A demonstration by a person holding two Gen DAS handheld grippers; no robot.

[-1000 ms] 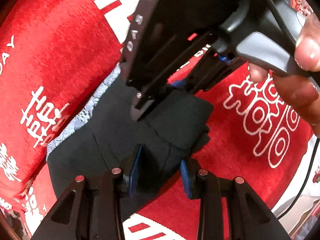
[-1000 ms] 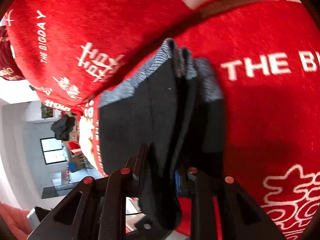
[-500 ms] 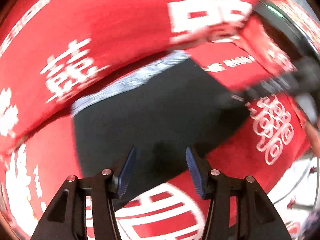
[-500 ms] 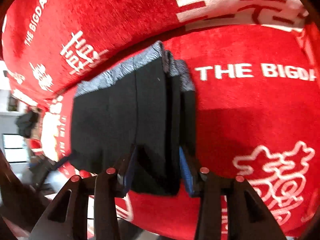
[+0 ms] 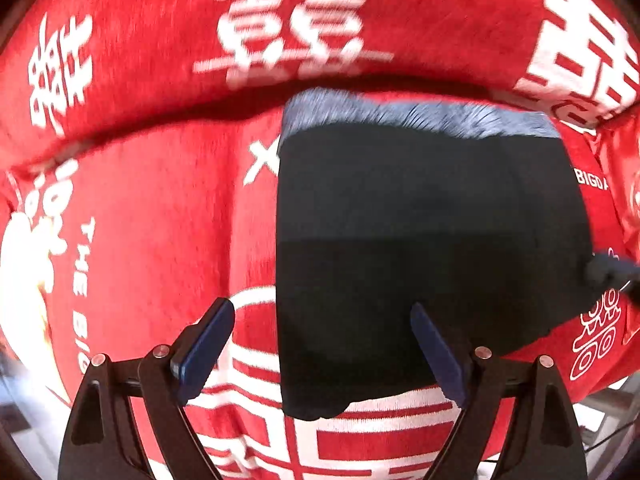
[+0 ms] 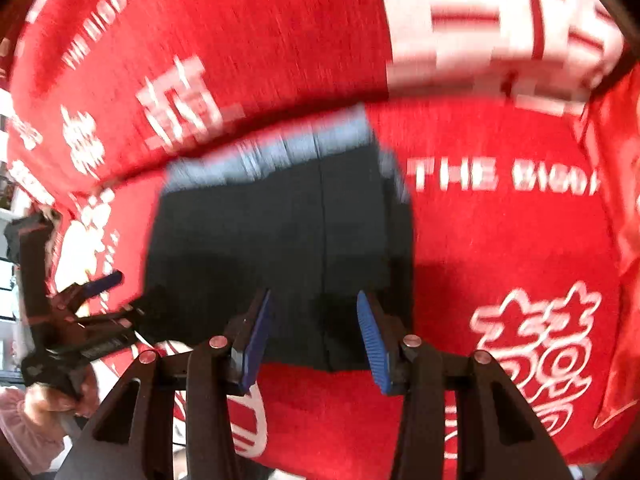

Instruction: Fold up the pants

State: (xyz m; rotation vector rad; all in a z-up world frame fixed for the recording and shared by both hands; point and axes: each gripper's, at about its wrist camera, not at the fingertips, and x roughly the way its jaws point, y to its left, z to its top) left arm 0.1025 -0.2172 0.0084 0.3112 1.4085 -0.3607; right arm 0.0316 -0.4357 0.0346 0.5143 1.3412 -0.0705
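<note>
The black pants [image 5: 432, 240] lie folded into a flat block on the red cloth, grey waistband [image 5: 416, 118] at the far edge. My left gripper [image 5: 320, 348] hovers over the block's near left edge. Its jaws are opening wide, one blue pad [image 5: 204, 344] over the cloth and the other over the pants, and neither presses on anything. In the right wrist view the pants [image 6: 280, 248] lie ahead of my right gripper [image 6: 314, 340], which stands open above their near edge. The left gripper [image 6: 84, 304] shows at the far left, held by a hand [image 6: 52, 396].
A red cloth [image 5: 160, 220] with white characters and lettering covers the whole surface and rises into a padded ridge [image 6: 240, 40] behind the pants. A dark blurred piece [image 5: 608, 272] pokes in at the right edge. Room clutter shows past the cloth's left edge.
Both grippers have let go of the pants, which now lie flat and folded. The left gripper slid left, rolled and opened wide. The right gripper opened and lifted off the fold.
</note>
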